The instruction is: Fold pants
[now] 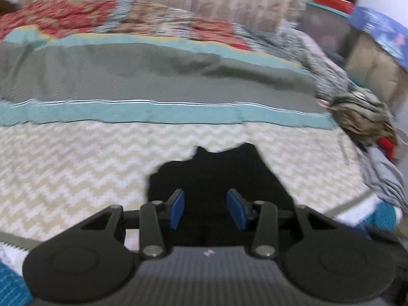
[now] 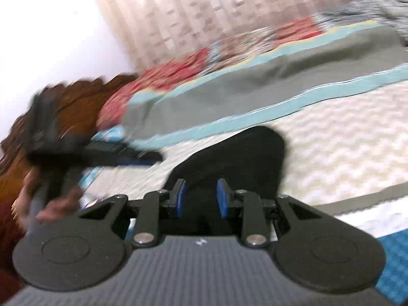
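The black pants point(image 1: 219, 176) lie bunched on the cream zigzag bedspread point(image 1: 76, 165), right in front of my left gripper point(image 1: 205, 209). Its blue pads point(image 1: 177, 209) stand apart over the dark cloth without pinching it, so it is open. In the right wrist view the pants point(image 2: 244, 158) form a rounded black mound running up and right from my right gripper point(image 2: 201, 199). Its pads are also apart, with black fabric showing in the gap but not squeezed. The left gripper point(image 2: 137, 156), held by a hand point(image 2: 58, 204), hovers just left of the pants.
A grey blanket with teal borders point(image 1: 153, 76) crosses the bed beyond the pants, with a red floral quilt point(image 1: 63, 17) behind it. A furry brown-grey heap point(image 1: 362, 117) and grey clothes point(image 1: 385, 178) sit at the bed's right edge. Boxes point(image 1: 369, 63) stand further right. Both views are motion-blurred.
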Tool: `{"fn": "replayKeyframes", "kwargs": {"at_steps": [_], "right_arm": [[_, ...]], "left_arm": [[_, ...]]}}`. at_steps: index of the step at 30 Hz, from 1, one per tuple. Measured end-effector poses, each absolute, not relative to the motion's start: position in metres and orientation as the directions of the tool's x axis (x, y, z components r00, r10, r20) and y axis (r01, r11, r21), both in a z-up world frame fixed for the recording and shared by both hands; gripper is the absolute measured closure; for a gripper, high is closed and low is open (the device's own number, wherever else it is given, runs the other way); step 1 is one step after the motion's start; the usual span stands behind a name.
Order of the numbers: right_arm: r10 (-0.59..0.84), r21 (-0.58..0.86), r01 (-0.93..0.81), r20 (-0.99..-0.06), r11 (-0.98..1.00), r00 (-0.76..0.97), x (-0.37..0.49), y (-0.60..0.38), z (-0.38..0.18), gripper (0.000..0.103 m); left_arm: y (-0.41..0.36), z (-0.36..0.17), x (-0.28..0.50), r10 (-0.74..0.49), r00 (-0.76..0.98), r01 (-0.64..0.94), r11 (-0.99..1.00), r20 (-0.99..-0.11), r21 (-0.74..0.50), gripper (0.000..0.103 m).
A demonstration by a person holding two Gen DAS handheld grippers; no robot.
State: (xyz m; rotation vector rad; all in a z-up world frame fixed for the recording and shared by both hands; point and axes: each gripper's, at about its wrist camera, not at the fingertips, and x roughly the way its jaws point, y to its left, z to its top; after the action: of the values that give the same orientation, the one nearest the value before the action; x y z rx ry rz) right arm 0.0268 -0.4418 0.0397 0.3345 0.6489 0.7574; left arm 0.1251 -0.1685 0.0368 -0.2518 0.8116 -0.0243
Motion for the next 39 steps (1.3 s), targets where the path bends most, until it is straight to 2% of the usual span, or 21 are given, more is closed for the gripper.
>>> {"fn": "replayKeyframes", "kwargs": {"at_steps": [3,5,8,10,15,18,20,21,22,25,28,33,35,38,39], "right_arm": [[0.683,0.534,-0.438,-0.458,0.723,0.569,0.040,-0.450,0.026,0.073],[0.688,0.564,-0.411,-0.475,0.717,0.549,0.046,-0.446,0.011,0.074],[0.641,0.524,-0.371,-0.596,0.767,0.483,0.048,-0.434,-0.017,0.074],[0.620,0.511,-0.351,-0.633,0.784,0.463,0.044,-0.429,-0.035,0.073],[0.612,0.496,-0.358,-0.642,0.791,0.463,0.042,-0.426,-0.034,0.073],[0.604,0.492,-0.350,-0.642,0.797,0.472,0.042,-0.426,-0.031,0.072],[0.592,0.485,-0.339,-0.646,0.806,0.481,0.040,-0.427,-0.031,0.066],[0.578,0.475,-0.330,-0.657,0.816,0.484,0.044,-0.426,-0.031,0.053],[0.569,0.473,-0.317,-0.671,0.822,0.476,0.046,-0.424,-0.034,0.051],[0.571,0.491,-0.293,-0.670,0.820,0.475,0.048,-0.426,-0.035,0.051],[0.554,0.444,-0.333,-0.646,0.832,0.524,0.037,-0.426,-0.019,0.051],[0.529,0.417,-0.327,-0.626,0.848,0.574,0.025,-0.427,-0.003,0.050],[0.526,0.420,-0.322,-0.613,0.849,0.589,0.022,-0.429,0.003,0.050],[0.529,0.417,-0.332,-0.586,0.846,0.614,0.019,-0.429,0.013,0.050],[0.534,0.417,-0.339,-0.580,0.843,0.615,0.020,-0.430,0.015,0.050]], "left_arm": [[-0.192,0.021,0.129,-0.158,0.655,-0.014,0.975,-0.739,-0.220,0.067],[-0.201,0.006,0.128,-0.174,0.616,0.005,0.976,-0.768,-0.217,0.074],[-0.202,-0.027,0.119,-0.142,0.534,-0.020,0.983,-0.834,-0.181,0.076],[-0.199,-0.045,0.104,-0.147,0.543,-0.022,0.982,-0.826,-0.189,0.075],[-0.212,-0.043,0.097,-0.089,0.579,-0.004,0.994,-0.810,-0.112,0.075],[-0.213,-0.044,0.099,-0.087,0.588,0.001,0.994,-0.804,-0.107,0.074],[-0.210,-0.043,0.098,-0.089,0.591,-0.008,0.993,-0.801,-0.115,0.074],[-0.210,-0.043,0.099,-0.085,0.593,-0.012,0.993,-0.801,-0.115,0.073],[-0.210,-0.043,0.100,-0.085,0.592,-0.015,0.993,-0.801,-0.116,0.073],[-0.208,-0.043,0.102,-0.082,0.586,-0.032,0.992,-0.806,-0.125,0.073],[-0.210,-0.036,0.101,-0.082,0.583,-0.052,0.989,-0.808,-0.138,0.071],[-0.205,-0.022,0.094,-0.081,0.575,-0.100,0.981,-0.814,-0.168,0.063],[-0.204,-0.015,0.087,-0.061,0.580,-0.109,0.982,-0.813,-0.152,0.060],[-0.203,-0.007,0.078,-0.005,0.590,-0.134,0.986,-0.807,-0.104,0.050],[-0.201,-0.006,0.075,0.005,0.594,-0.143,0.985,-0.804,-0.100,0.050]]}}
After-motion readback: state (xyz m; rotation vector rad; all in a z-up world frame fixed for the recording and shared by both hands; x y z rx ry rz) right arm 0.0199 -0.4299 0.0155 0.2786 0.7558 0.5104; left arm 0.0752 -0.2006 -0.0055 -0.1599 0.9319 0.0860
